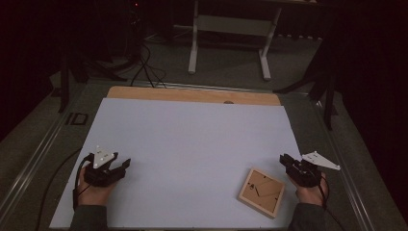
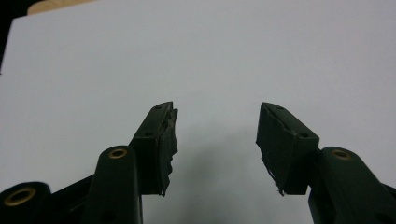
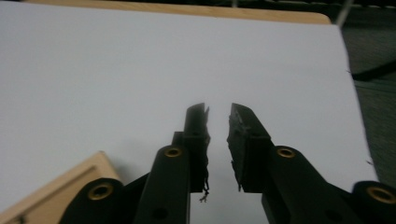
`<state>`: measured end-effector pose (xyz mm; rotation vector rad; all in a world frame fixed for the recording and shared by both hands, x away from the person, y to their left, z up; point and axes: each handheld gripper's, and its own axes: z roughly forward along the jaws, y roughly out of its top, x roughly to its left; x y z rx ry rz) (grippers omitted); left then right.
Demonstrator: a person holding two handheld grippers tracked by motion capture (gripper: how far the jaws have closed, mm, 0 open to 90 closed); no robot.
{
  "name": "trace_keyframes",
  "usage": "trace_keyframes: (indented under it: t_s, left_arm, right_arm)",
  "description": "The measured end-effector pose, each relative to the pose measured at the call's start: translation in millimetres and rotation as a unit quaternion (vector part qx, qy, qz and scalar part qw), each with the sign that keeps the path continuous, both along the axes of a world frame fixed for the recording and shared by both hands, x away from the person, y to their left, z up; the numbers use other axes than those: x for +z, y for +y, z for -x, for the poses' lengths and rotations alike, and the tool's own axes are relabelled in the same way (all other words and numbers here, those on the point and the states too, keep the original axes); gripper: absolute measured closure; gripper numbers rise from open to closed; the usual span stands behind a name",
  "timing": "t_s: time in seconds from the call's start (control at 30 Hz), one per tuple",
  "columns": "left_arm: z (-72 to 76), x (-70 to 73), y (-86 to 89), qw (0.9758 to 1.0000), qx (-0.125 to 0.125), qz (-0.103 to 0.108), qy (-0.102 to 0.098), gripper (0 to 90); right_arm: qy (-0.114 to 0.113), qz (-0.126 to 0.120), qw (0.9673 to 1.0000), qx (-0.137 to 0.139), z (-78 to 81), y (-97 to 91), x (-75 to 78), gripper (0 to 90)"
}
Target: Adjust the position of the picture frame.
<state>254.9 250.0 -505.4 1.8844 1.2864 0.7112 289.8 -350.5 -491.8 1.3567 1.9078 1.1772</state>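
A wide white sheet (image 1: 192, 159) covers the table (image 1: 192, 94), whose wooden edge shows bare along the far side. Both hands sit low on that sheet, well apart, one at each near corner.

Near the right corner lies the frame (image 1: 262, 192), a square wooden one, flat on the sheet and turned a little askew, with a thin dark line across its brown face. It lies just beside the right gripper (image 1: 288, 161), on that gripper's inner side, and the two are not touching. In the right gripper view a pale wooden corner of the frame (image 3: 60, 186) pokes in at the lower left, beside the left jaw arm and clear of the pads.

Left gripper (image 1: 122, 166) next: it points across the sheet with the grey plate on top. In the left gripper view its jaws stand wide apart (image 2: 217, 140), a broad gap between the torn black pads, bare white sheet behind them. Nothing held, nothing touched.

Over to the right gripper: in its own view the jaws stand much closer (image 3: 218, 140), with a narrow slit of white sheet between the pads. The pads do not meet, and nothing sits in the slit. They grip nothing, and the frame lies off to the side of them.
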Motion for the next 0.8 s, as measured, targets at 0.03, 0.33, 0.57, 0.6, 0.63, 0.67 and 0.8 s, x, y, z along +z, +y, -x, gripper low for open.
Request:
trace_keyframes:
  t_s: [0.03,0.33,0.57,0.6,0.63,0.67,0.8]
  left_arm:
    - [0.1,0.2,0.9,1.0000,0.002,0.002,-0.001,46.9]
    - [0.7,0.2,2.2,0.9999,0.010,0.008,-0.004,45.5]
    - [-0.1,-0.3,1.2,0.9999,0.009,0.010,-0.007,45.7]
    - [-1.0,-0.7,1.1,0.9999,0.008,0.011,-0.006,45.7]
    - [-1.6,-1.1,0.8,0.9999,0.009,0.012,-0.005,45.8]
    - [-2.4,-1.5,0.5,0.9999,0.009,0.011,-0.005,45.8]
    - [-1.3,-0.7,0.0,0.9999,0.007,0.011,-0.009,45.7]
  right_arm:
    - [-0.001,-0.001,1.0000,0.006,0.8,0.8,1.6,79.9]
    - [0.005,0.020,0.9992,0.033,10.8,12.2,5.9,89.9]
    - [0.001,0.030,0.9980,0.056,14.9,27.2,5.2,89.9]
    - [0.002,0.034,0.9976,0.060,14.8,29.3,4.6,89.9]
    - [0.007,0.036,0.9972,0.065,14.8,33.2,3.5,89.9]
    - [0.009,0.040,0.9968,0.069,14.6,35.4,2.8,89.9]
    - [0.017,0.053,0.9954,0.078,13.5,44.7,-0.4,90.0]
